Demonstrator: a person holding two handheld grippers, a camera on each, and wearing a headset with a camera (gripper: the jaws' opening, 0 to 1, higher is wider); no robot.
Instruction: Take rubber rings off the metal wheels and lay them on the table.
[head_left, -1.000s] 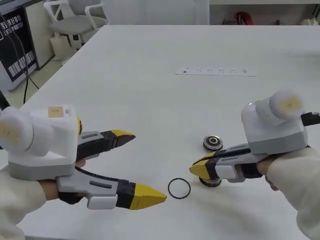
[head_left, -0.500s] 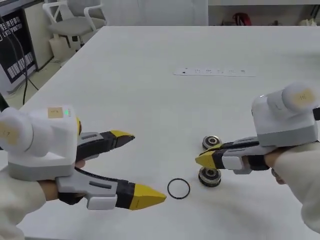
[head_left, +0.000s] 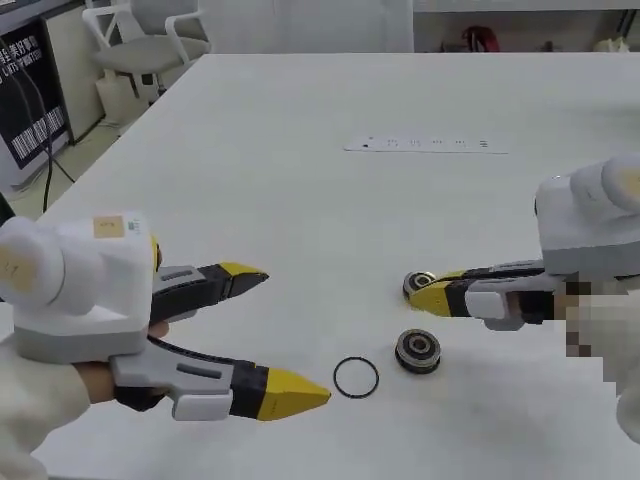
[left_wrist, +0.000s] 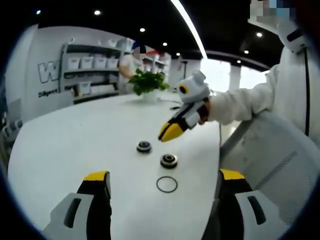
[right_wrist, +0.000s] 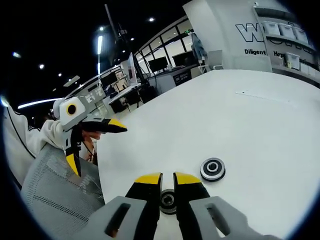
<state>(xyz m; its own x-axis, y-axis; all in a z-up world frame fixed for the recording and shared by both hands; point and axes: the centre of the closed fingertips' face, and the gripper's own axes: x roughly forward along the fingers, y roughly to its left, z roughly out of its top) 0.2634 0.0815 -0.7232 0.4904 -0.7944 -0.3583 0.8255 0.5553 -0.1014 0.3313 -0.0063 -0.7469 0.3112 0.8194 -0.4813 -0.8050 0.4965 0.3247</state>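
Note:
A thin black rubber ring (head_left: 356, 377) lies flat on the white table (head_left: 300, 180), also seen as the ring (left_wrist: 166, 184). One metal wheel (head_left: 417, 351) sits just right of it. A second wheel (head_left: 416, 283) is partly behind the tip of my right gripper (head_left: 428, 296), which is shut, holds nothing and hovers over that wheel. My left gripper (head_left: 275, 332) stands open left of the ring, apart from it. The left gripper view has both wheels (left_wrist: 168, 160) (left_wrist: 144, 147) past the open left gripper (left_wrist: 163, 175). The right gripper (right_wrist: 167, 178) looks down at the wheels (right_wrist: 167, 200) (right_wrist: 213, 169).
A flat white strip (head_left: 425, 145) lies further back on the table. An office chair (head_left: 150, 40) and a dark barcode panel (head_left: 30, 70) stand beyond the table's left edge. A potted plant (left_wrist: 149, 82) sits at the table's far end.
My right gripper has pulled back to the right and away from the near wheel, which now lies uncovered. The ring, both wheels and the left gripper have stayed put.

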